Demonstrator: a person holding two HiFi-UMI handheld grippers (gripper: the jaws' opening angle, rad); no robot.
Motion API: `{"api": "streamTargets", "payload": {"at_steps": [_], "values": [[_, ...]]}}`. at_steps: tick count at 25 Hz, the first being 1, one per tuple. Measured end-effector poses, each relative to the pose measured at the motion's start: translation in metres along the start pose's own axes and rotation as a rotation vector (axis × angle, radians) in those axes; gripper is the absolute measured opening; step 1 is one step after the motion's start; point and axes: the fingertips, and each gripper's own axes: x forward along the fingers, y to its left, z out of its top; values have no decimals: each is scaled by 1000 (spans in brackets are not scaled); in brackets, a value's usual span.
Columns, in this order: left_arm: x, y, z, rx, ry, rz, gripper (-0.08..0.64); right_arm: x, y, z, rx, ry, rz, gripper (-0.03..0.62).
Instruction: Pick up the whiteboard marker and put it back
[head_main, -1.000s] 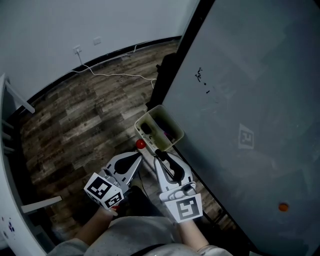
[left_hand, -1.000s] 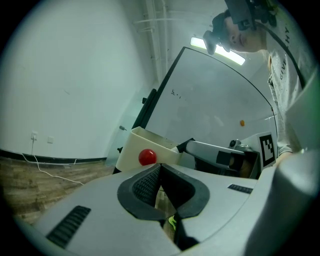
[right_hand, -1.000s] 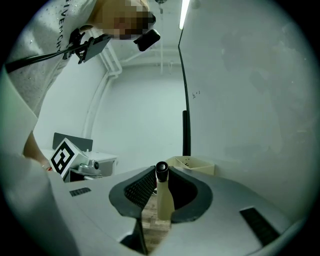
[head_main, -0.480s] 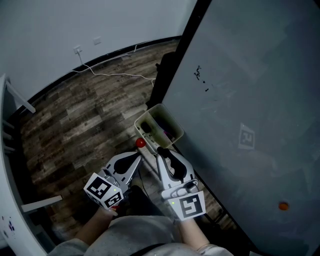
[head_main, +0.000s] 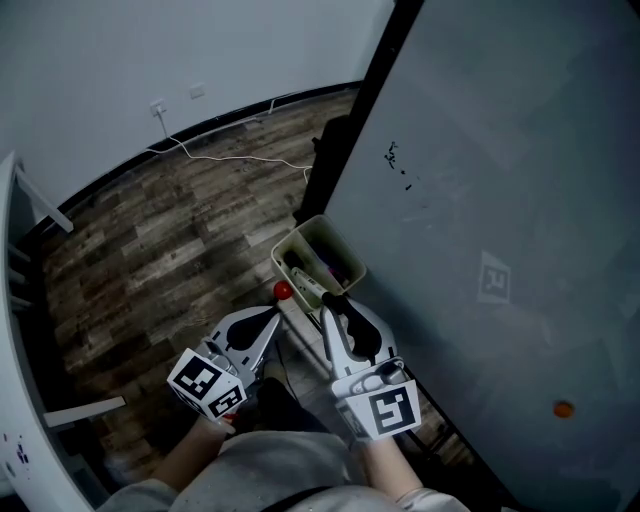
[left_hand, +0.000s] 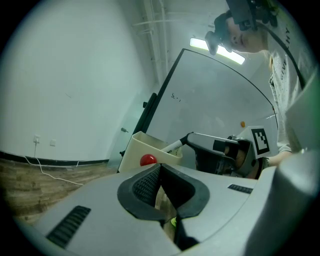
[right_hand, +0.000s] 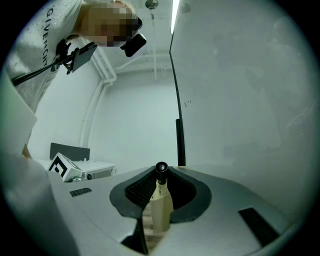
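**Item 1, right gripper** (right_hand: 160, 175): in my right hand, pointing level toward the far end. Its jaws have just been closing and now pinch the whiteboard marker (right_hand: 161, 207) by its pale barrel, black end farthest out.

**Item 2, whiteboard marker:** held, not yet released. Its far end reaches the near rim of the beige holder box (head_main: 300, 232) at the lower edge of the whiteboard (head_main: 500, 200).

**Item 3, left gripper** (left_hand: 160, 168): jaws closed together on nothing. It is parked just left of the right one, near a red ball (left_hand: 148, 160) at the box's near side.

**Risks (my judgement):**
- The grip sits far back on the barrel, so the marker could pivot.
- If I let go before the tip clears the rim, the marker would tip out toward the wood floor (head_main: 150, 250).
- Pushing in at a slant could jam it against the things already in the box.

**Views:**
- Only the head view shows the box's inside and what is in it.
- Only the left gripper view shows the marker side-on against the rim.
- The right gripper view shows the pinch itself but no box at all.
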Motion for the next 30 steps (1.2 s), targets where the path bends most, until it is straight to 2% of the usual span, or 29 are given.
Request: {"api": "streamTargets", "payload": {"at_steps": [19,30], "values": [[3,-7,23,35,-27,-7,15,-8,2,30,19,-24,57,78],[1,-14,29,47,-35,-13,15,-17,3,46,13,-47,52,78]]}}
